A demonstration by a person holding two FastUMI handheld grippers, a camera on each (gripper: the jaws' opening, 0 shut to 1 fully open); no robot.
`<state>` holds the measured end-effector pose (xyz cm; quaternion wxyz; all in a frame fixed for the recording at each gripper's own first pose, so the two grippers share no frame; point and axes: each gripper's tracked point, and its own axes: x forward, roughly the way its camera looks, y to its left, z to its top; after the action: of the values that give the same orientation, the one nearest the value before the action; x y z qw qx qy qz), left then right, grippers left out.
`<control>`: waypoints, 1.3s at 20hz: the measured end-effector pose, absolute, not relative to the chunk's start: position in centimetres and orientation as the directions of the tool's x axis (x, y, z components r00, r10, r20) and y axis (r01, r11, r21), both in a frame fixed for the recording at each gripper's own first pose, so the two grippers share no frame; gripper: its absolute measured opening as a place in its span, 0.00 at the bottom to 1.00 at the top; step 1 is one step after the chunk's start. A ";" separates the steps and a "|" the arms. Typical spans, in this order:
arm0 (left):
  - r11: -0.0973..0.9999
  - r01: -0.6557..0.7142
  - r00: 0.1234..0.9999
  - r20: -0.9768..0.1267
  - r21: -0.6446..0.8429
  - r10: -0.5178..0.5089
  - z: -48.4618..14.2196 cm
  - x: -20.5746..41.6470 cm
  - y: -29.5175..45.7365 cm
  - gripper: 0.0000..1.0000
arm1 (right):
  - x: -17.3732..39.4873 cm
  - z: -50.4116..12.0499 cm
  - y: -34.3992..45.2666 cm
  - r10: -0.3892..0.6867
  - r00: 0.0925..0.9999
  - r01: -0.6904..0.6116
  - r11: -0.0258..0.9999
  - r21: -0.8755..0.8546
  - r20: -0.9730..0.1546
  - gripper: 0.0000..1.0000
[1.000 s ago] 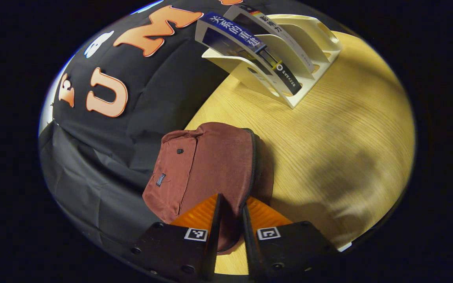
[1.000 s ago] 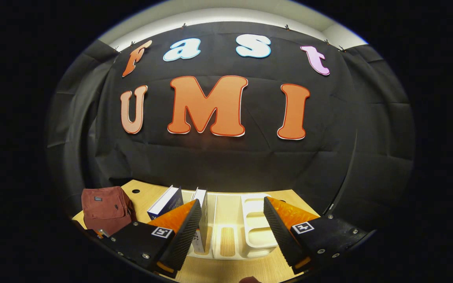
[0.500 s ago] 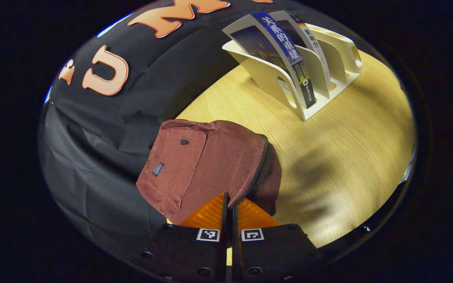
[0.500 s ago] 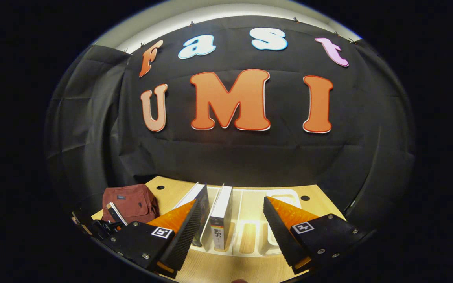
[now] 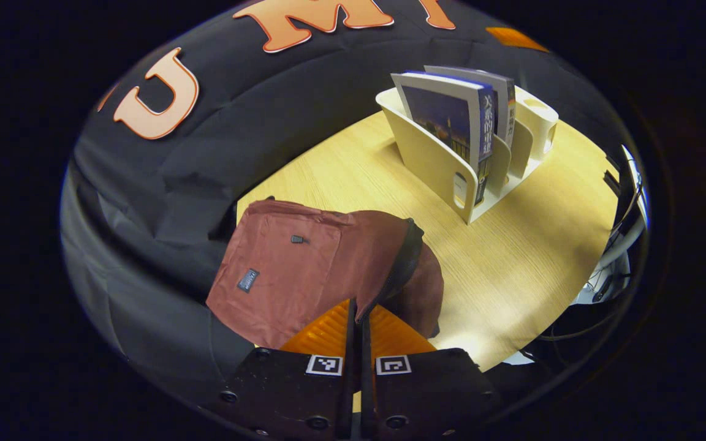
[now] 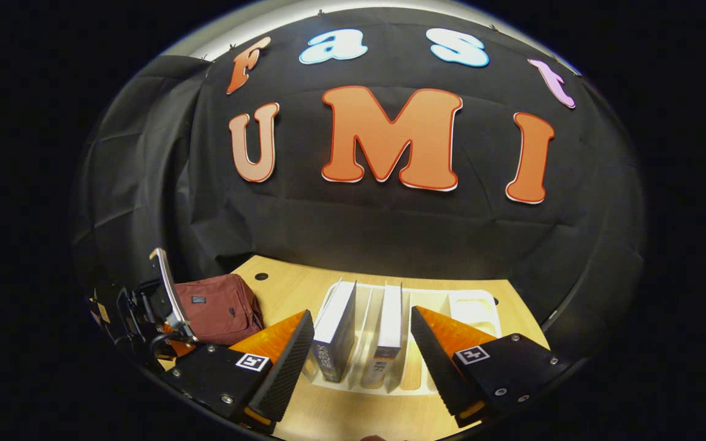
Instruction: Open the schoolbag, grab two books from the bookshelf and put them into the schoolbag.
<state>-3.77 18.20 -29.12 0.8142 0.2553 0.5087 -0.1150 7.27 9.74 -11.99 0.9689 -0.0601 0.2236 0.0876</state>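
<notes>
My left gripper (image 5: 356,318) has drawn back, jaws pinching the schoolbag (image 5: 304,266) zipper; it may slip out. Right gripper (image 6: 362,343) jaws spread.

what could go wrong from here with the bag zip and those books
The left gripper is shut at the zipper edge of the soft dark red fabric schoolbag; pulling may drag the whole bag along the wooden table rather than open it.

The right gripper is open in front of two upright books in the cream plastic bookshelf; both lie between its fingers, so closing could catch two books or tip the light rack.
</notes>
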 end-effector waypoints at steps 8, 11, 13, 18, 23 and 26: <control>0.831 0.515 0.420 -0.907 0.209 -0.032 -24.5 0.9 22.8 0.06 | 10.3 -14.9 12.8 0.085 0.757 -0.186 0.979 -0.088 -0.648 0.95; 0.840 0.518 0.405 -0.911 0.161 -0.075 -23.2 2.4 23.9 0.06 | 11.2 -16.1 13.7 0.085 0.678 -0.195 0.978 -0.067 -0.730 0.94; 0.846 0.517 0.398 -0.912 0.135 -0.098 -22.5 3.4 24.3 0.06 | 11.7 -16.6 13.7 0.056 0.632 -0.184 0.980 -0.080 -0.773 0.95; 0.837 0.539 0.372 -0.918 0.096 -0.135 -21.9 4.6 25.0 0.04 | 13.7 -18.2 14.3 -0.006 0.512 -0.208 0.969 -0.131 -0.859 0.95; 0.829 0.554 0.370 -0.915 0.079 -0.160 -20.9 5.6 26.4 0.04 | 15.4 -21.2 14.0 -0.090 0.367 -0.218 0.959 -0.180 -0.926 0.96; 0.825 0.562 0.358 -0.916 0.056 -0.182 -21.3 5.1 26.1 0.04 | 15.9 -23.5 13.7 -0.113 0.270 -0.185 0.969 -0.167 -0.956 0.96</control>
<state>5.08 26.09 -21.31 0.8033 0.1838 0.5170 -0.2315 15.93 13.70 -23.53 0.7873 -0.1234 0.6036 0.0226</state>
